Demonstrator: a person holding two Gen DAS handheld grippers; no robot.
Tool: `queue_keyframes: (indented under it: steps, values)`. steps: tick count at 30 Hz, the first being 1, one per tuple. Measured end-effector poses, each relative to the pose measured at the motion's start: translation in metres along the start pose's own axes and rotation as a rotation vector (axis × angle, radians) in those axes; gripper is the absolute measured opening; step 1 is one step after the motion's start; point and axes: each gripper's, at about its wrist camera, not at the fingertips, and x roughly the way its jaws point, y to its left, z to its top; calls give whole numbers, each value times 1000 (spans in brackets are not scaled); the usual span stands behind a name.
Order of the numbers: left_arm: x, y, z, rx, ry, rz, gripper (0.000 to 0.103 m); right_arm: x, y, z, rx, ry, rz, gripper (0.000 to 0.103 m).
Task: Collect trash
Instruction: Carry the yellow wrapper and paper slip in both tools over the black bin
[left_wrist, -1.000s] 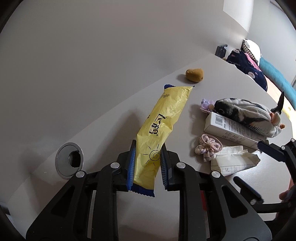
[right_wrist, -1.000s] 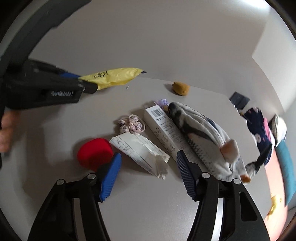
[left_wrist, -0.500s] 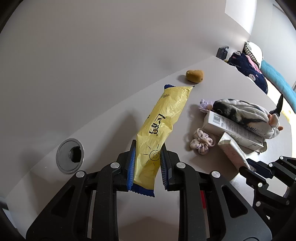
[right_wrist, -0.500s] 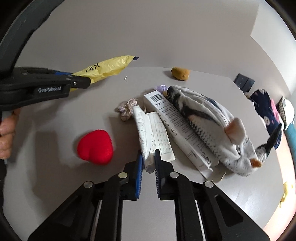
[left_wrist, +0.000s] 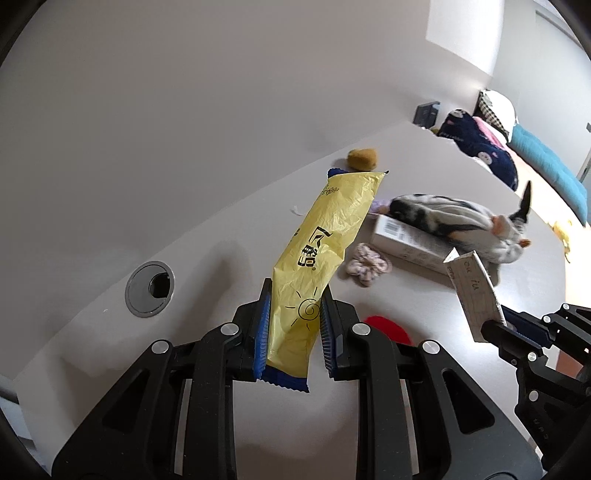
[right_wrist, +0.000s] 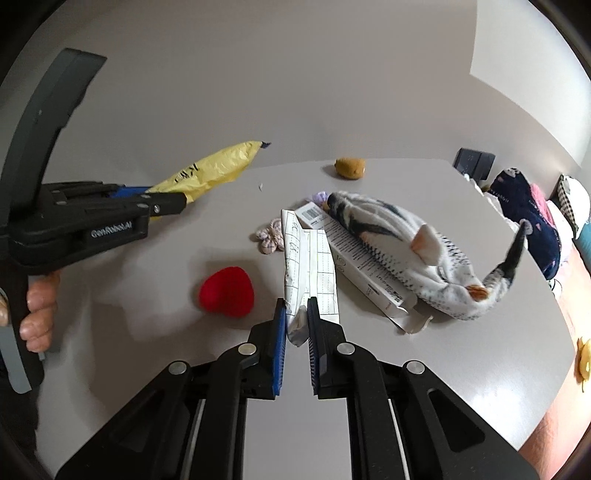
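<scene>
My left gripper (left_wrist: 294, 295) is shut on a long yellow snack wrapper (left_wrist: 321, 251) and holds it above the grey table (left_wrist: 207, 266); it also shows in the right wrist view (right_wrist: 210, 171). My right gripper (right_wrist: 296, 308) is shut on a folded white paper with handwriting (right_wrist: 308, 266), lifted off the table; the paper also shows in the left wrist view (left_wrist: 474, 291). A long white carton (right_wrist: 354, 258) lies on the table under a plush fish (right_wrist: 402, 236).
A red plush heart (right_wrist: 227, 291), a pink scrunchie (right_wrist: 269, 236) and a brown lump (right_wrist: 349, 168) lie on the table. A cable grommet (left_wrist: 149, 284) sits at the left. Dark plush toys (right_wrist: 528, 218) lie beyond the table's right edge.
My right gripper closed on the folded paper and lifted it off the table. My left gripper kept hold of the yellow wrapper and rose slightly.
</scene>
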Motion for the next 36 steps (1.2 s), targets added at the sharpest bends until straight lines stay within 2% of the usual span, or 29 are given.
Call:
queue_keyframes:
  steps: [9,18,36]
  values:
    - [-26,-40,-9,41,-28,-33,23,-44,-15,-20,39,-43,-25,12]
    - [-36,-102,-18,118,-38,-94,23,-82,-49,-51,109,-70,-80,12]
    - [-52,-246,-44,326,-29,-256,23,-158,-140,-146,312,-91,-235,12]
